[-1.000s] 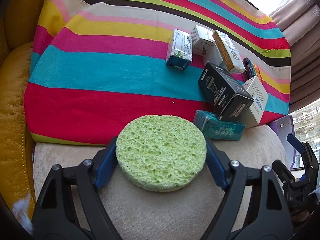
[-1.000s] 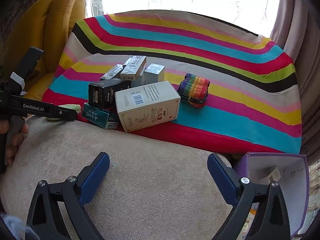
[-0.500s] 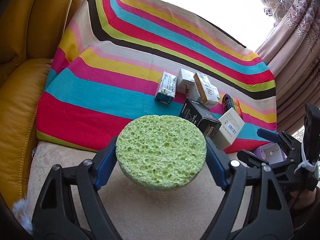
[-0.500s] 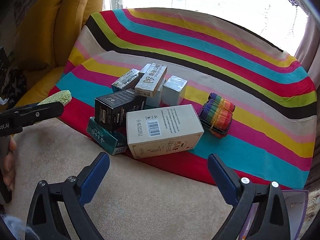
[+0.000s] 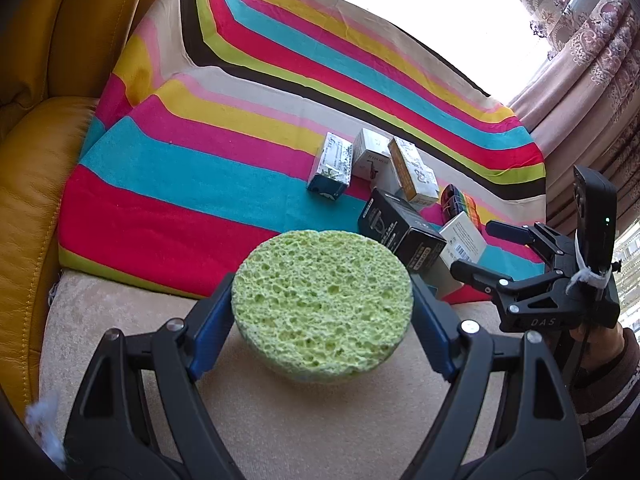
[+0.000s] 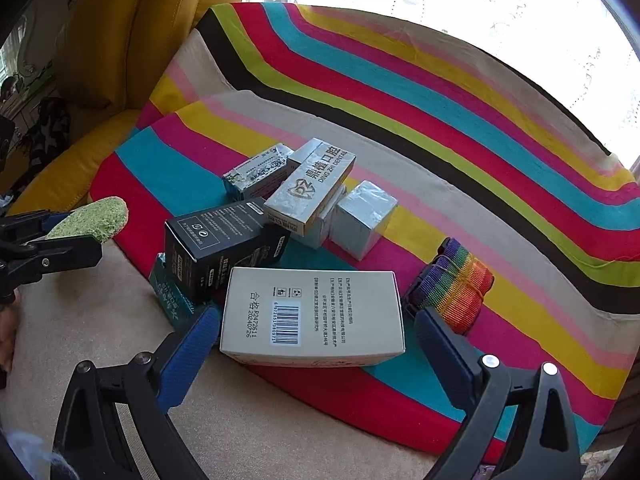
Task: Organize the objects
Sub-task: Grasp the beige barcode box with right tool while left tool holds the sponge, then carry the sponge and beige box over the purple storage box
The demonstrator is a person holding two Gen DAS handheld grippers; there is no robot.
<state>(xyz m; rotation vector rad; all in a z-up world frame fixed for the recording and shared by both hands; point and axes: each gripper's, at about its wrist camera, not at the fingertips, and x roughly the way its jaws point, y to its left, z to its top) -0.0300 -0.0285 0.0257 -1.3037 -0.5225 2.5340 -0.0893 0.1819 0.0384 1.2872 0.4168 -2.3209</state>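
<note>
My left gripper (image 5: 322, 308) is shut on a round green sponge (image 5: 322, 302) and holds it above the beige seat cushion; the sponge also shows at the left of the right wrist view (image 6: 94, 220). My right gripper (image 6: 316, 340) is open, its blue pads on either side of a large white box (image 6: 314, 316) with a barcode. Behind that box lie a black box (image 6: 220, 240), a teal packet (image 6: 168, 294), a silver dental box (image 6: 316, 184), several small boxes and a rainbow strap roll (image 6: 454, 284). The right gripper also shows in the left wrist view (image 5: 476, 252).
The boxes lie on a striped blanket (image 6: 440, 100) spread over a beige sofa cushion (image 6: 100, 328). A yellow leather armrest and back (image 5: 28, 160) rise at the left. Curtains (image 5: 592, 80) hang at the right, with a bright window behind.
My left gripper has lifted the sponge higher off the cushion and drawn back. My right gripper has moved forward until its pads flank the large white box.
</note>
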